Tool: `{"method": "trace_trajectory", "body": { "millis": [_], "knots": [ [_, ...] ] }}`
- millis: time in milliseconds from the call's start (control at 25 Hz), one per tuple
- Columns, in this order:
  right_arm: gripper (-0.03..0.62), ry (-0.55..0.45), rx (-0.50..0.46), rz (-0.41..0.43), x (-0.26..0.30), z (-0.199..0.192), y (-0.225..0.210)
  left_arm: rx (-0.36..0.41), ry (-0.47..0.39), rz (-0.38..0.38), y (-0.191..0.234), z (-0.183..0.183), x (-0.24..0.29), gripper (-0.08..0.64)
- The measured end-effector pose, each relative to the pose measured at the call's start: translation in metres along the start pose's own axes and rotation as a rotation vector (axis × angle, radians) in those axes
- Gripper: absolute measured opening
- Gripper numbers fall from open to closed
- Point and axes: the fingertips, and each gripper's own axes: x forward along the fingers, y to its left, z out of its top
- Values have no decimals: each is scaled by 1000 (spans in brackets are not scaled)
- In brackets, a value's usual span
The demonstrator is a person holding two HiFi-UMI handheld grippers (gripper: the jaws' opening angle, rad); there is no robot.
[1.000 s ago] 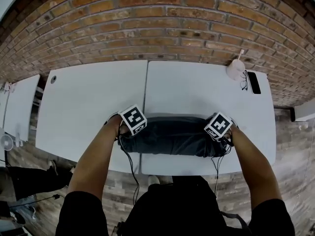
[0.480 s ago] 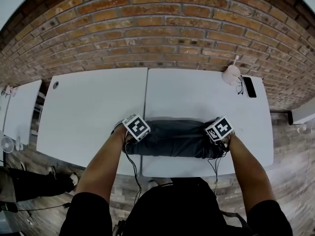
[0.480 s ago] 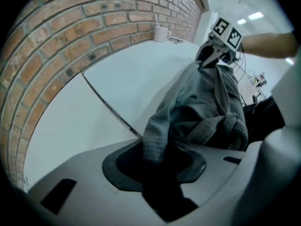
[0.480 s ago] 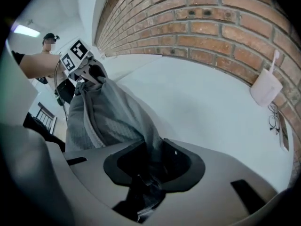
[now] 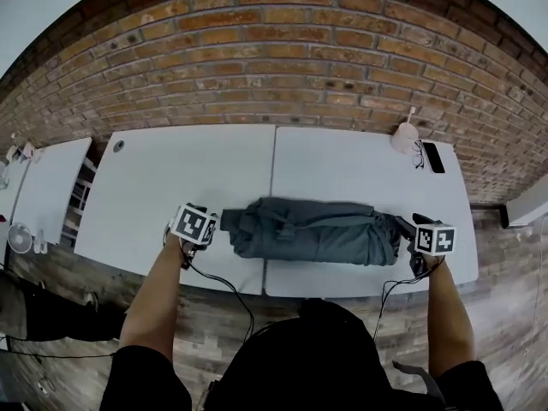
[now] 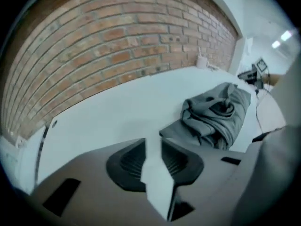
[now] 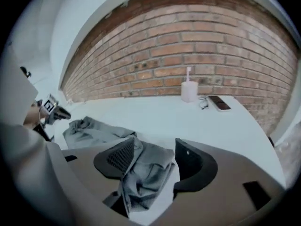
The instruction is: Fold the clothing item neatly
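A dark grey garment (image 5: pixel 312 229) lies in a long, rumpled bundle across the front of the white table (image 5: pixel 171 178). My left gripper (image 5: pixel 208 228) sits just off the bundle's left end, and its jaws are opening with only bare table between them (image 6: pixel 153 142). From there the garment (image 6: pixel 218 114) lies ahead to the right. My right gripper (image 5: pixel 404 229) is at the bundle's right end, jaws opening wide. A loose fold of the garment (image 7: pixel 146 168) lies between the right gripper's (image 7: pixel 155 147) pads, and the right pad stands apart from it.
A white cup (image 5: pixel 405 135) with a stick in it, glasses (image 5: pixel 421 154) and a dark phone (image 5: pixel 432 157) sit at the table's far right, by the brick wall (image 5: pixel 274 67). A second white table (image 5: pixel 43 187) stands to the left. Cables hang from both grippers.
Both grippers have let go of the garment's ends and moved outward, left to the left, right to the right. The bundle now lies uncovered between them.
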Motion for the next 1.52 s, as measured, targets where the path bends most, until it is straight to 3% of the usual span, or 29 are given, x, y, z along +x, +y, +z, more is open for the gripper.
{"method": "trace_trajectory", "body": {
  "millis": [40, 80, 120, 160, 280, 360, 560, 720, 1000, 1120, 1240, 1400, 1520],
  "knots": [
    [273, -64, 48, -20, -21, -1, -3, -74, -82, -16, 5, -11, -16, 17],
    [269, -137, 84, -44, -43, -3, -2, -143, -172, -38, 7, -22, -33, -2],
    [175, -213, 109, -78, -66, -6, 0, -204, -256, -63, 7, -33, -50, -2],
    [1, -287, 128, -120, -88, -11, 4, -259, -329, -87, 6, -42, -65, -2],
    [0, -454, 189, -217, -145, -33, 27, -364, -472, -106, 0, -63, -96, -2],
    [0, -505, 211, -254, -166, -47, 47, -366, -515, -89, -5, -70, -105, -2],
    [0, -501, 205, -239, -183, -70, 92, -331, -564, -41, -23, -77, -122, -2],
    [0, -491, 219, -231, -189, -77, 97, -368, -590, -19, -42, -85, -145, -2],
    [0, -526, 239, -173, -213, -102, 100, -361, -597, -10, -98, -96, -186, -2],
    [0, -518, 218, -143, -240, -123, 99, -381, -582, -30, -136, -113, -199, -2],
    [0, -498, 195, -120, -275, -156, 80, -332, -571, -10, -181, -130, -214, -2],
    [0, -483, 181, -98, -319, -204, 53, -413, -567, -31, -238, -162, -230, -2],
    [0, -475, 160, -57, -345, -231, 47, -413, -568, -24, -287, -186, -250, -2]
  ]
}}
